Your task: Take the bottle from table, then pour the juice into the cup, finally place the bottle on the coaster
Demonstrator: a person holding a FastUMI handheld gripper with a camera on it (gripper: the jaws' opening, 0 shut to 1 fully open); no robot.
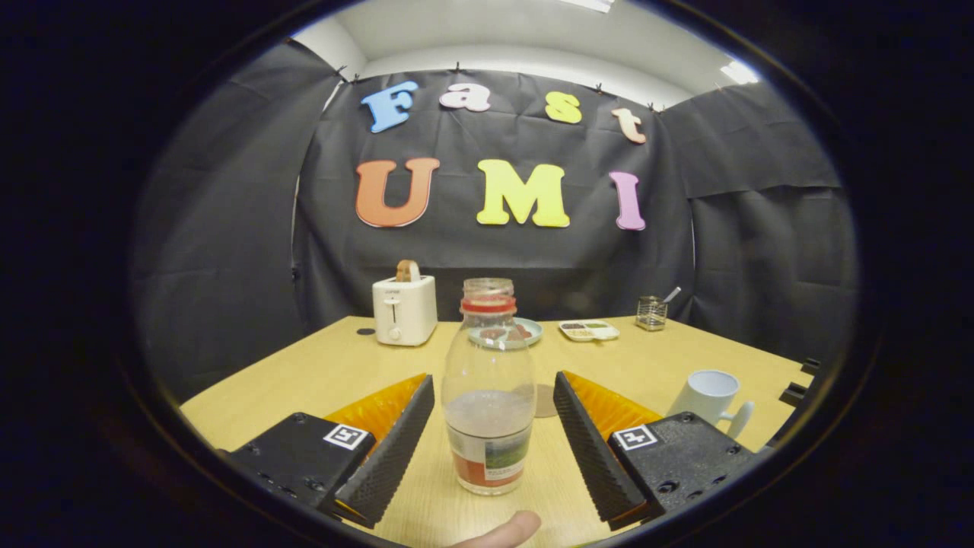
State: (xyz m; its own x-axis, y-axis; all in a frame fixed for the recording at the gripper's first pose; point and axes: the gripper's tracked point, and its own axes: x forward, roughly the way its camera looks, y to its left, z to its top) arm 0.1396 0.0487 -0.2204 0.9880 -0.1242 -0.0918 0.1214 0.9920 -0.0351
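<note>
- Gripper view: a clear bottle (488, 388) with a red ring at its neck stands upright on the wooden bench (319, 373), between the fingers of the gripper (487, 434), which are spread wide apart with a gap on each side of the bottle, touching nothing.
- The bottle holds a pale, cloudy juice that fills its lower part; a paper label wraps its base, the print too small to read.
- Square black-and-white marker tags sit on the gripper's two black blocks.
- A fingertip (506, 530) of the person holding the tool shows just below the bottle.
- A round brown coaster (545, 400) lies on the bench just behind the bottle, partly hidden by it.
- A white cup (711, 396) with a handle stands beyond the right finger, well apart from the bottle.
- Farther back: a white toaster (404, 309) with a slice of bread in its slot, small writing on its front unreadable; a plate (525, 331) of food behind the bottle's neck; a small divided tray (588, 329); a glass (651, 312) with a spoon in it.
</note>
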